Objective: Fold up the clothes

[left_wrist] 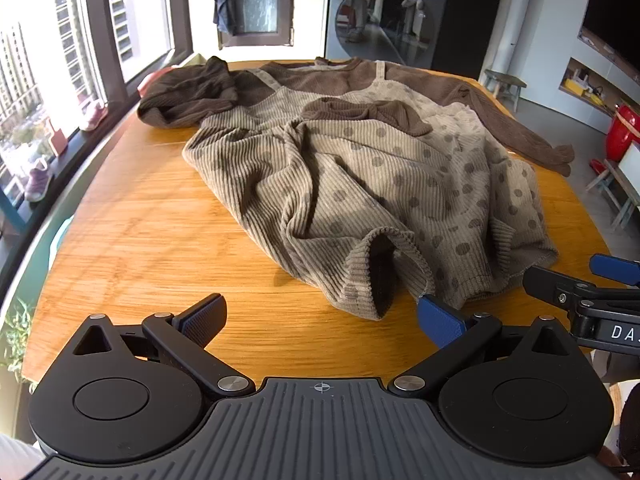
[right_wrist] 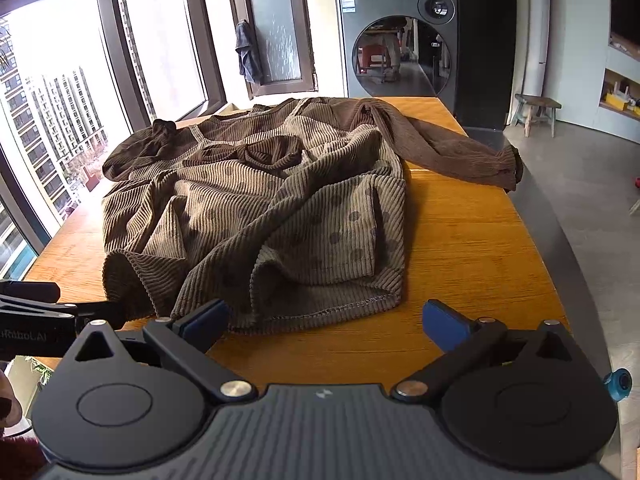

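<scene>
A ribbed beige dress with grey dots and brown sleeves (left_wrist: 380,176) lies crumpled on the wooden table (left_wrist: 160,220); it also shows in the right wrist view (right_wrist: 280,208). One brown sleeve (left_wrist: 520,128) stretches to the right, the other is bunched at the far left (left_wrist: 188,96). My left gripper (left_wrist: 324,316) is open and empty, just before the raised hem fold (left_wrist: 380,264). My right gripper (right_wrist: 326,320) is open and empty, at the near hem (right_wrist: 320,312), left pad beside the cloth. Each gripper shows at the edge of the other's view (left_wrist: 580,292).
A washing machine (right_wrist: 400,40) stands behind the table. Windows (right_wrist: 60,100) run along the left, with small shoes on the sill (left_wrist: 38,180). A wooden stool (right_wrist: 536,112) and shelves stand at the right. The table's right edge (right_wrist: 552,220) is close to the sleeve.
</scene>
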`<action>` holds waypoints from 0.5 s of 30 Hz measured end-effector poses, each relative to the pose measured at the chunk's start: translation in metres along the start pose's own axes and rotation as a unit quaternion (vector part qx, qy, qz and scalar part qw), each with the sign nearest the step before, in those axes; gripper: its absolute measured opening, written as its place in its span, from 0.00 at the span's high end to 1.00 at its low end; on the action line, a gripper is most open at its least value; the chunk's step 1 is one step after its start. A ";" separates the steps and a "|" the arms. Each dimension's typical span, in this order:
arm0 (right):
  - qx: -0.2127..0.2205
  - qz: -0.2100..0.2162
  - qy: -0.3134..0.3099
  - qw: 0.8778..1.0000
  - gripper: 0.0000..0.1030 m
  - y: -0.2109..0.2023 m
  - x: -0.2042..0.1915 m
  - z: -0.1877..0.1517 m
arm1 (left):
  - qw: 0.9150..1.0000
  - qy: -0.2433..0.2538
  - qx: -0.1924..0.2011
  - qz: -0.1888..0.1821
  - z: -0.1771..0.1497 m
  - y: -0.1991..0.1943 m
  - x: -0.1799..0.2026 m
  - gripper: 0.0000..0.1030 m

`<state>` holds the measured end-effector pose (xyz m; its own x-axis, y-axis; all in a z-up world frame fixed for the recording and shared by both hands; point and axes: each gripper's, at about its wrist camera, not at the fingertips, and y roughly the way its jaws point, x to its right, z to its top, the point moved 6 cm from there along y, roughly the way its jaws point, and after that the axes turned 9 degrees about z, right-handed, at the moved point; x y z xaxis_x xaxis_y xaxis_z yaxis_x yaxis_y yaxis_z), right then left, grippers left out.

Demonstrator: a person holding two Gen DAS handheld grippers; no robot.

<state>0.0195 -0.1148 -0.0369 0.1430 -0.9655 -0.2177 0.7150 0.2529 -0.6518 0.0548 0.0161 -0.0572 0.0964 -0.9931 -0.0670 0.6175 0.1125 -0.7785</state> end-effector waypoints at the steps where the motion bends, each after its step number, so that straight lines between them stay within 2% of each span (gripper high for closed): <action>1: 0.002 0.002 0.000 1.000 0.00 0.000 -0.001 0.000 | 1.000 0.001 0.001 -0.001 0.000 0.000 0.001 0.00; 15: -0.017 0.003 0.016 1.000 0.00 0.010 0.007 -0.006 | 1.000 0.011 -0.015 -0.003 -0.002 0.007 0.007 0.00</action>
<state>0.0233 -0.1184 -0.0496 0.1257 -0.9615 -0.2445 0.6908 0.2617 -0.6740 0.0582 0.0103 -0.0646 0.0751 -0.9942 -0.0764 0.5948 0.1061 -0.7969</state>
